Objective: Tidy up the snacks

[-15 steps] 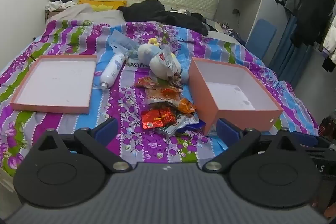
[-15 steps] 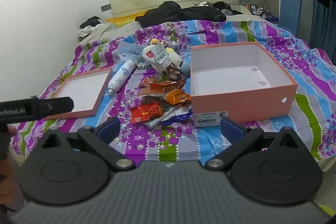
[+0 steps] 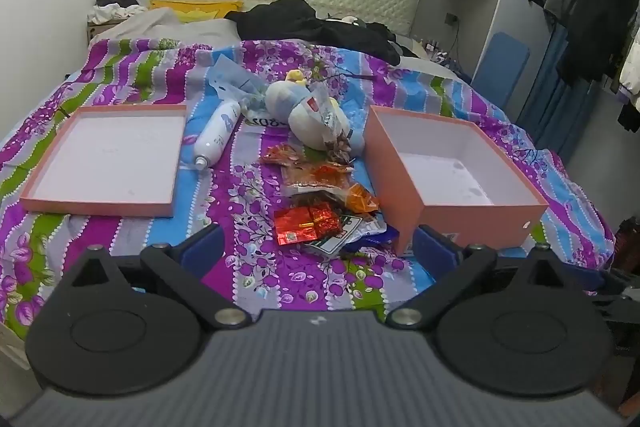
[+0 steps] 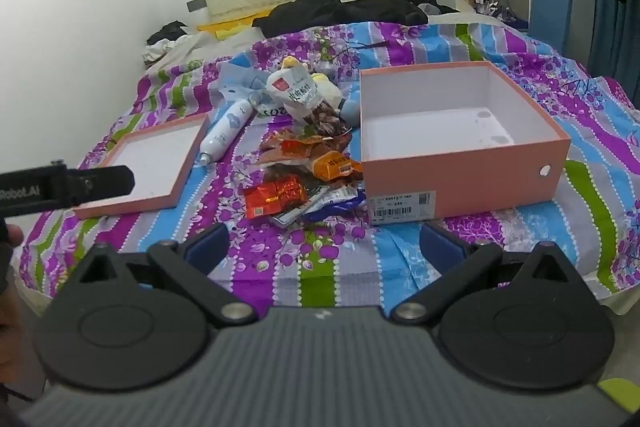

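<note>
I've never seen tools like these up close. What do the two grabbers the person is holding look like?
Each is matt black with a ribbed grey body, two round black discs, angled black link arms with silver pivot pins, and blue pads on its fingers. The left gripper and right gripper look alike. From the side, white lettering shows on the left one.

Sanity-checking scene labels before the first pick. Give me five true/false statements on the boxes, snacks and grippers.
1. The deep pink box already holds snacks. False: it is empty.
2. The white bottle lies between the shallow lid and the snack pile. True.
3. The left gripper is closed on a red packet. False: it is open and holds nothing.
4. The right gripper is open and empty. True.
5. The plush toy lies in the lid. False: it lies on the bedspread beyond the snacks.
</note>
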`<state>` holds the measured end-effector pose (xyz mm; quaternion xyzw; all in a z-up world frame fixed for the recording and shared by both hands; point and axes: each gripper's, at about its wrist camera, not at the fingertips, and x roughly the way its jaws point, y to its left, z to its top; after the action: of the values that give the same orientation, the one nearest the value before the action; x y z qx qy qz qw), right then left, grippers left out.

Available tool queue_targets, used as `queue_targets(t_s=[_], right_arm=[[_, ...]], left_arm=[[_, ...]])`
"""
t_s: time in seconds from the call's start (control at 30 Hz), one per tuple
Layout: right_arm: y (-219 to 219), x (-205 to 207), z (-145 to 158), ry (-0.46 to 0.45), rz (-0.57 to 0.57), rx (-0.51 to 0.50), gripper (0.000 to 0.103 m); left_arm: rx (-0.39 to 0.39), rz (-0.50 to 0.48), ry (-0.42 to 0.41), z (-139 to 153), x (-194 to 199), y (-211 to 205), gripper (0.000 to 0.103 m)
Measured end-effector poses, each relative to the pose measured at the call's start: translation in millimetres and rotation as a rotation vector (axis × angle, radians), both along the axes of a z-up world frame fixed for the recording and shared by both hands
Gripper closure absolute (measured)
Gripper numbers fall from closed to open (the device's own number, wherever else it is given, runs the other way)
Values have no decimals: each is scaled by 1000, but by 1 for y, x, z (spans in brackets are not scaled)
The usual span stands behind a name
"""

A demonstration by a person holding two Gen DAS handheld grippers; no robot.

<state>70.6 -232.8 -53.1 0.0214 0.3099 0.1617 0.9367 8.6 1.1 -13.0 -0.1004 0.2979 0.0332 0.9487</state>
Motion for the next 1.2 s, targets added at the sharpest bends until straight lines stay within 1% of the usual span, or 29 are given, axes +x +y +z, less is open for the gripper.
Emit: queue_targets(t_s=[0.23, 0.67, 1.2], right_arm=[[1, 0, -6, 16, -6, -15, 0], [1, -1, -4, 1, -12, -13, 0], [1, -1, -4, 6, -13, -12, 0]], left_arm=[[-14, 1, 15, -10, 2, 3, 1], [-7, -8, 10, -9, 2, 0, 1], [-7, -14, 10, -10, 1, -2, 1]])
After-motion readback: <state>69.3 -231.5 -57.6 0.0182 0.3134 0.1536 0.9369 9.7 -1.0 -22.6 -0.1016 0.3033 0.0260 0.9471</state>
